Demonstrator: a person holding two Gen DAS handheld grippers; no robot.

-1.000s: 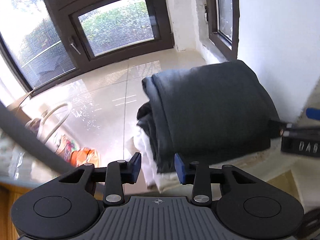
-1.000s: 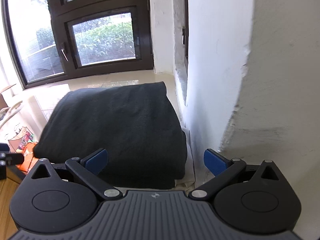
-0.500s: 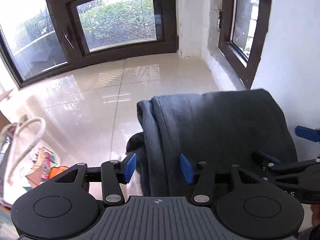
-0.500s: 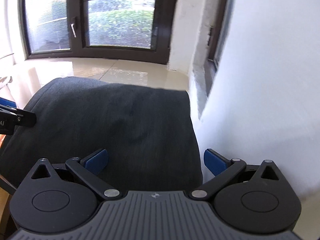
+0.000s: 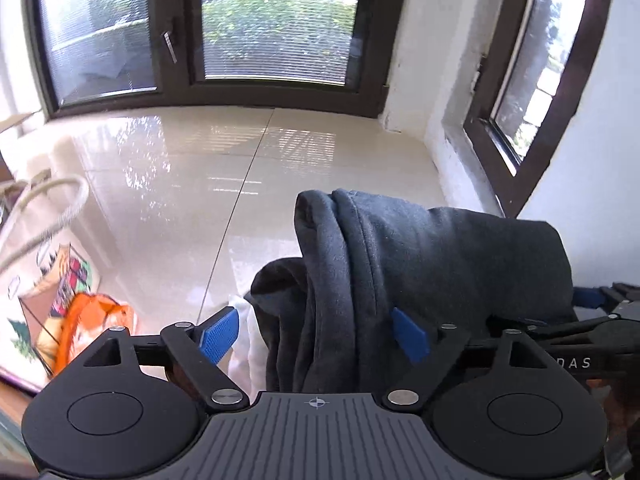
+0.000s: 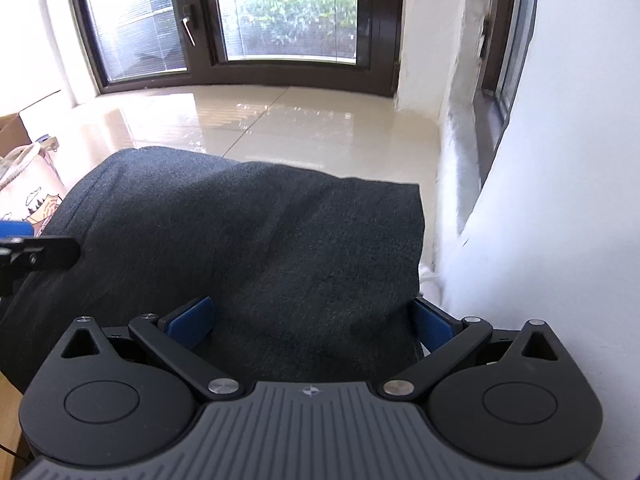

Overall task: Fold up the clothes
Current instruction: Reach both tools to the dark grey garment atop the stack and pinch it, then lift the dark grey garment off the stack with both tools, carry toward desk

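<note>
Garment: I see the dark grey folded knit garment (image 5: 440, 276) lying as a thick, layered bundle over white cloth (image 5: 244, 344), near a white wall on the right.
Progress: I judge this piece folded; whether other clothes wait, I cannot tell.
Left tongs (image 5: 314, 334): wide, straddling the bundle's left edge, gripping nothing.
Right tongs (image 6: 312, 320): wide, spanning its right part.
Writing: "DAS" on the right tongs' body, partly cut off.

Left tongs (image 5: 314, 334) now wider apart and closer around the dark folded garment's (image 5: 420, 264) edge.
</note>
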